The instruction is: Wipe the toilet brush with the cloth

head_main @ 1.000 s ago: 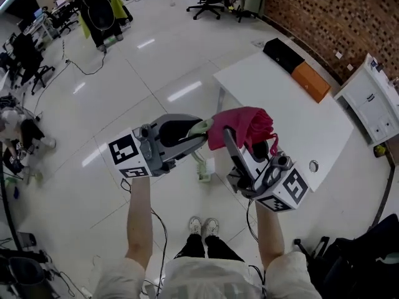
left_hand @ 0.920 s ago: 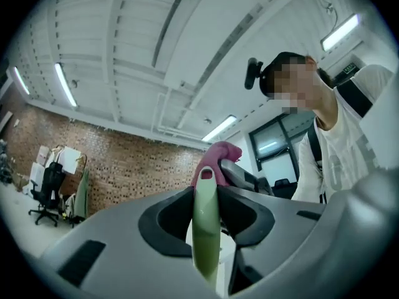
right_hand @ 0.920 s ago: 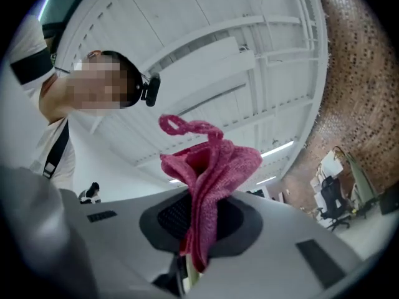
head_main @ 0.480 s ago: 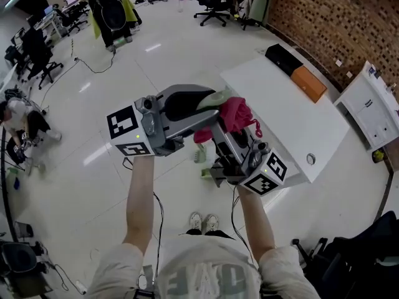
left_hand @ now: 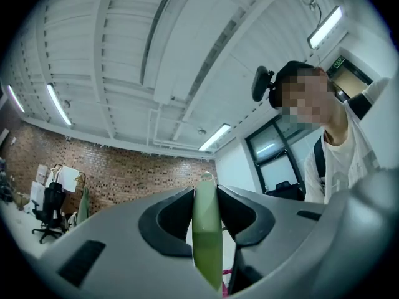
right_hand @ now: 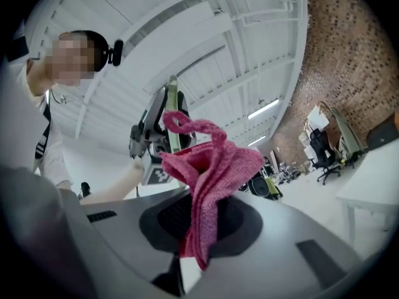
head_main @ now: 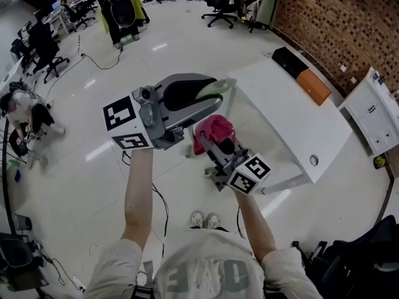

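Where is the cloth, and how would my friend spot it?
Find the big white table, then look just left of it, where the person's arms reach up. The cloth is the crumpled bundle pinched in the right hand-held gripper. It is the only bright pink thing there; the brush in the left hand-held gripper is pale green.

Pink cloth (head_main: 214,129), pale-grn toilet brush (left_hand: 207,229) handle, wht table (head_main: 293,123), red-brown brick wall (head_main: 336,17).
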A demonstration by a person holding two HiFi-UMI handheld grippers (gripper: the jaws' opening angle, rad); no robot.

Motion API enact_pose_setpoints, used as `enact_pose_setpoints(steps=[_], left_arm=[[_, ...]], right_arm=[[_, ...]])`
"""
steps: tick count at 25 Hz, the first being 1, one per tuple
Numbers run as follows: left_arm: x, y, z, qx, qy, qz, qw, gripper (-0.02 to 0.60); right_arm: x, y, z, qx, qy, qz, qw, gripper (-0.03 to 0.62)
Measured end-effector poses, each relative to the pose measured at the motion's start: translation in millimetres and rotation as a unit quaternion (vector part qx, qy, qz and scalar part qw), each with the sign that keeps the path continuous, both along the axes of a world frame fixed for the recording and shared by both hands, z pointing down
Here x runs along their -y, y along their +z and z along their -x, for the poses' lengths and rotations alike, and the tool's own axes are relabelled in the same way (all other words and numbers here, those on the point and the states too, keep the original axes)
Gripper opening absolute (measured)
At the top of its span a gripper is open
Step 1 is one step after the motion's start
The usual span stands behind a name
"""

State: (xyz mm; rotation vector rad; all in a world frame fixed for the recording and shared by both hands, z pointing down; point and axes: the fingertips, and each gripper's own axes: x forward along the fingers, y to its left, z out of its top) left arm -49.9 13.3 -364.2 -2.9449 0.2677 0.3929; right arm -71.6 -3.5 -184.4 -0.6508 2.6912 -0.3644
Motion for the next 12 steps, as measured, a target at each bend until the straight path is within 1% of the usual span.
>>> enact_pose_setpoints(steps=[3,5,6,7,9,12], left_arm=[[14,9,5,0.026,-0.036,0.012,0.9989,0.123],[30,26,9,0.049,-0.074,0.028,0.9956,0.123],[37,34,10,0.055,-0.091,0.037,0.9937,0.123],[43,41,11,0.054,-0.103,0.045,0.9923,0.123],[49,51,12,0.042,-0.114,0.059,0.9908,0.123],[47,56,5,0.027,-0.112,0.072,0.9908,0.123]], right_arm=[[3,16,-3,-0.025,0.026,0.014,0.999,0.032],[-7,15,-6,-0.041,0.041,0.004,0.998,0.032],[-16,16,-5,-0.055,0.04,-0.005,0.998,0.032],[-24,20,-2,-0.075,0.037,-0.012,0.996,0.032],[-35,40,9,-0.126,0.032,-0.009,0.991,0.032],[-29,75,22,-0.193,0.05,0.025,0.98,0.031]])
